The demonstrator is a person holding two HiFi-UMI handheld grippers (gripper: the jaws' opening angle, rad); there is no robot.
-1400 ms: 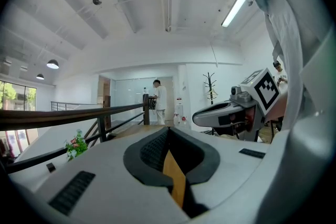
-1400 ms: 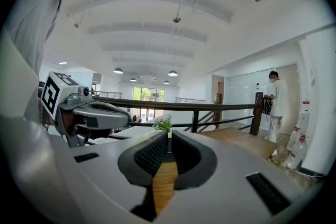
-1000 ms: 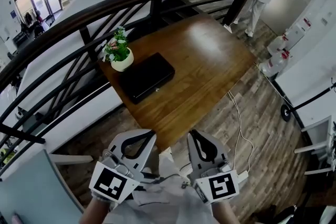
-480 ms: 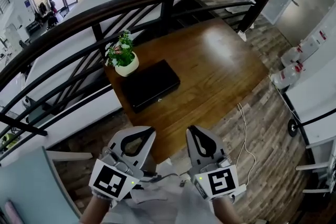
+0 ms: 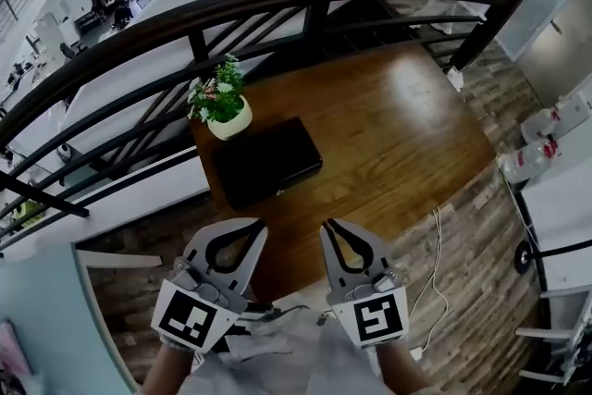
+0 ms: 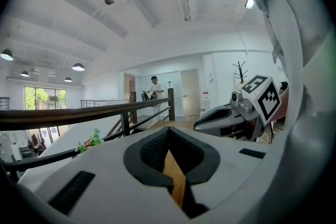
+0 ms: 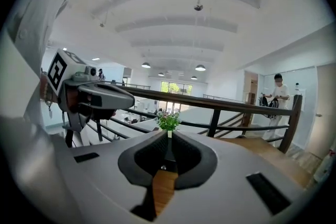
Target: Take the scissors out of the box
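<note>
Two grippers have closed in on the table (image 5: 388, 134) over the last second. In the head view its near corner now sits just ahead of the jaw tips, and the black box (image 5: 266, 164) has slid down the frame toward me. I am walking up to the work, not yet working. Neither gripper touches the box or the table, and both hang over the floor short of the table edge.

The left gripper (image 5: 252, 234) has its jaws pressed together with nothing between them. The right gripper (image 5: 331, 234) looks the same in its own view, its pads meeting at the tip and empty. I judge the task has barely begun: I must finish the approach, spread at least one pair of jaws and get the lid up.

Counting what I see:
- One table.
- One box, lying flat on the table's left part with its lid down.
- One potted plant (image 5: 220, 102), standing just behind the box and close against its far corner.
- One dark railing (image 5: 277, 3), curving behind the table.
- One person (image 7: 276, 93) in white, far off.
- No scissors in sight. I take them to be inside the closed box, though no view shows that.
</note>
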